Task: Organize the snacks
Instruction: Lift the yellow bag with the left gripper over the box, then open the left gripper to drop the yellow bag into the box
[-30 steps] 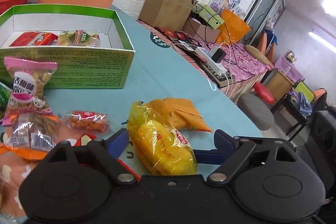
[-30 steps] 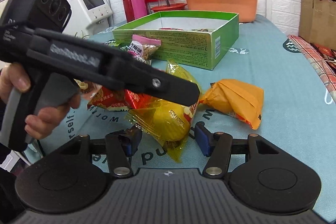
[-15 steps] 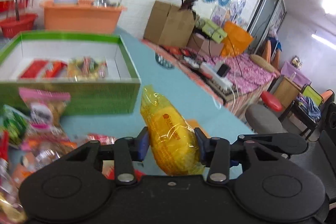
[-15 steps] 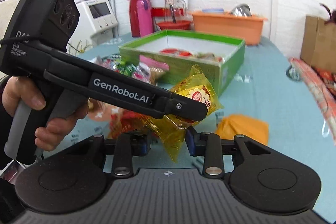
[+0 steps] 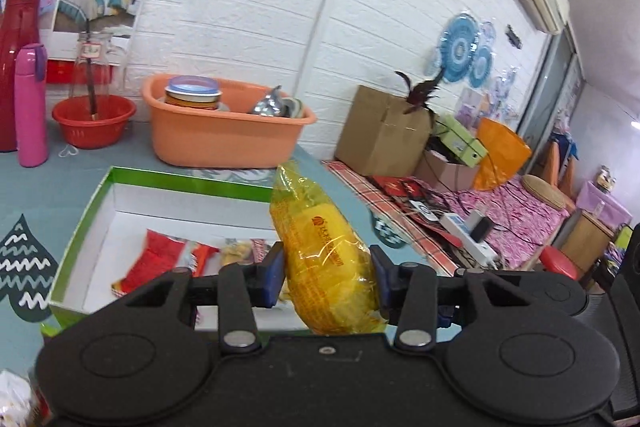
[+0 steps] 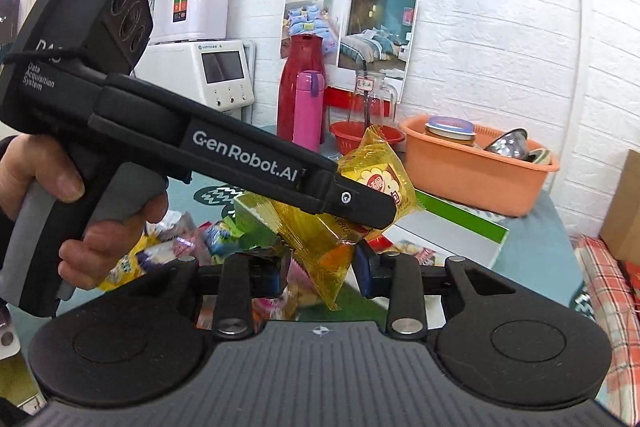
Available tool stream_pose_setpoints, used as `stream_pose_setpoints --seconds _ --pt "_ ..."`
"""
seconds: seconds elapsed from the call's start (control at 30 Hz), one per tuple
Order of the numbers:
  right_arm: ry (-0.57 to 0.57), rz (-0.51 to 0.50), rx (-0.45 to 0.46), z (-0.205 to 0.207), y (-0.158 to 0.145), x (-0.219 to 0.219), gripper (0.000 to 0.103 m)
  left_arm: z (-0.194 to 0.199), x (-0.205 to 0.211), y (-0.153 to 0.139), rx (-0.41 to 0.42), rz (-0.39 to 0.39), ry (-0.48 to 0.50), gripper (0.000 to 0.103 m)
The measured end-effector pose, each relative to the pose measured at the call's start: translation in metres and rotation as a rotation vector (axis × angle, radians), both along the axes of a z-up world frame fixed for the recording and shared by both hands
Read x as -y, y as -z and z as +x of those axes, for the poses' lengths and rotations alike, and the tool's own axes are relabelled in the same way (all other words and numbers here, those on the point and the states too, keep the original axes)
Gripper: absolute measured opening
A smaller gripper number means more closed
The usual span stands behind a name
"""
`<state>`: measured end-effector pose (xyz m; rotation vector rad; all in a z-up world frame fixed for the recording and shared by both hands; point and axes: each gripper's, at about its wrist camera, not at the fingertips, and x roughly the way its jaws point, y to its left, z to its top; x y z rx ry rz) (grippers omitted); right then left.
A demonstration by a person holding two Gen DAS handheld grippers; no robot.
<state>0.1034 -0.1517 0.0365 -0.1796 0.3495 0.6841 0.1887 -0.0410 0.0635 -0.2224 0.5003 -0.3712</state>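
A yellow snack packet [image 5: 324,267] hangs in the air between both grippers. My left gripper [image 5: 326,277] is shut on its middle, blue pads pressing both sides. Seen from the right wrist, the left gripper [image 6: 372,211] crosses from the left in a person's hand [image 6: 72,187], and the packet [image 6: 316,235] sticks out above and below its finger. My right gripper [image 6: 324,273] is shut on the packet's lower tail. The green box [image 5: 86,215] lies just beyond and below, with a red packet [image 5: 156,255] and other snacks inside. Its green rim [image 6: 460,215] shows behind the packet.
Loose snacks [image 6: 180,247] lie on the blue tablecloth at the left. Behind the box stand an orange basin [image 5: 224,139], a red bowl [image 5: 94,119], a pink bottle [image 5: 30,103] and a red flask [image 6: 300,83]. A cardboard box [image 5: 380,131] and a power strip [image 5: 468,231] are on the right.
Both grippers closed on the yellow packet where it lay on the table and lifted it together. It now hangs near the green box, and the views tilt upward.
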Motion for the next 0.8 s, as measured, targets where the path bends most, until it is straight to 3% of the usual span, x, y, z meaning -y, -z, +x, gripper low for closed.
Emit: stream_pose_setpoints --seconds 0.43,0.5,0.53,0.6,0.7,0.8 --pt "-0.007 0.027 -0.088 0.081 0.025 -0.026 0.057 0.074 -0.035 0.028 -0.097 -0.028 -0.056 0.069" --pt "0.002 0.03 -0.106 0.087 0.03 -0.028 0.058 0.079 -0.037 0.033 -0.11 -0.026 -0.059 0.077" --pt "0.012 0.023 -0.111 0.089 0.033 -0.029 0.063 0.079 -0.037 0.036 -0.113 -0.016 -0.064 0.103" --pt "0.035 -0.003 -0.102 0.09 0.038 -0.032 0.103 0.076 -0.036 0.038 -0.103 0.019 -0.088 0.103" --pt "0.053 -0.014 -0.08 0.085 0.043 -0.03 0.103 0.067 -0.034 0.037 -0.074 0.059 -0.103 0.103" --pt "0.061 -0.013 -0.107 0.085 0.045 -0.028 0.103 0.06 -0.034 0.034 -0.092 0.04 -0.091 0.103"
